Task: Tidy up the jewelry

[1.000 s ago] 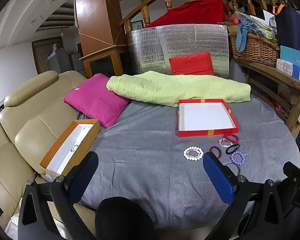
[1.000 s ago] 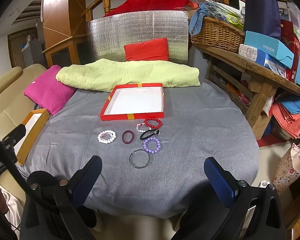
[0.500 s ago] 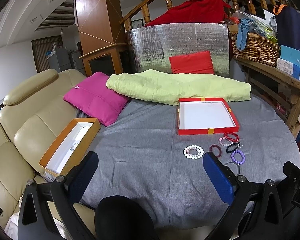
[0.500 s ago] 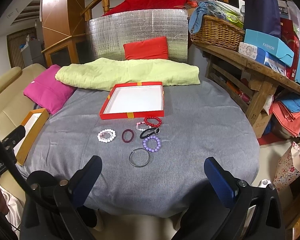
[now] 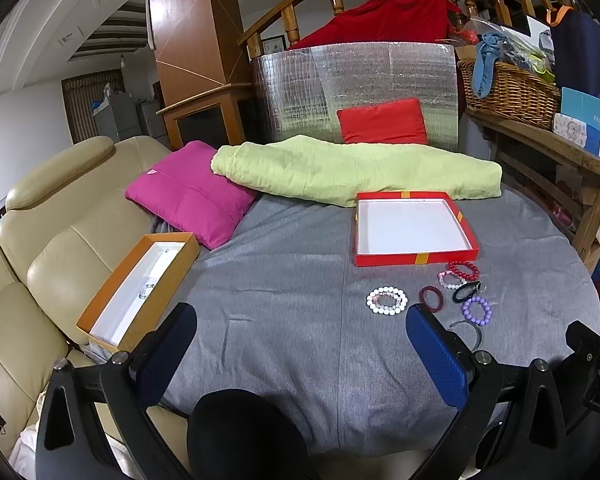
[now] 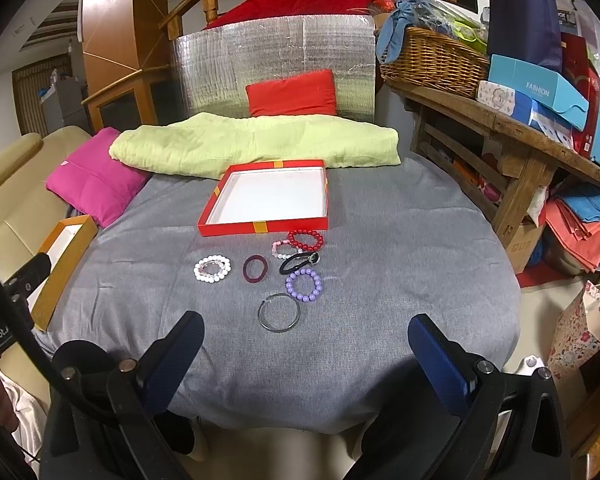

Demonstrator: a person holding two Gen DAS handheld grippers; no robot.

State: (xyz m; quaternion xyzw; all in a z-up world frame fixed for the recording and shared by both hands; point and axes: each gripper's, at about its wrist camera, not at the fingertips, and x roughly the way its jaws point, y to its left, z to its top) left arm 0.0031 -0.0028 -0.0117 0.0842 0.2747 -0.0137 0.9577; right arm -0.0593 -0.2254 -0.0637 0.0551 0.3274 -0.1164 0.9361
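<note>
Grey cloth (image 6: 400,272) covers round table; sofa (image 5: 40,240) beside it.

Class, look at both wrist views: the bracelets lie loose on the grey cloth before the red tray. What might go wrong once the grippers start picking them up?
1. The red bead bracelet, pink bracelet and black hair tie touch or overlap, so one grasp may drag a neighbour along.
2. The thin metal bangle lies flat on the soft grey cloth; fingers may pinch cloth or slip off it.
3. The red tray is shallow, so a dropped bracelet might bounce out.
</note>
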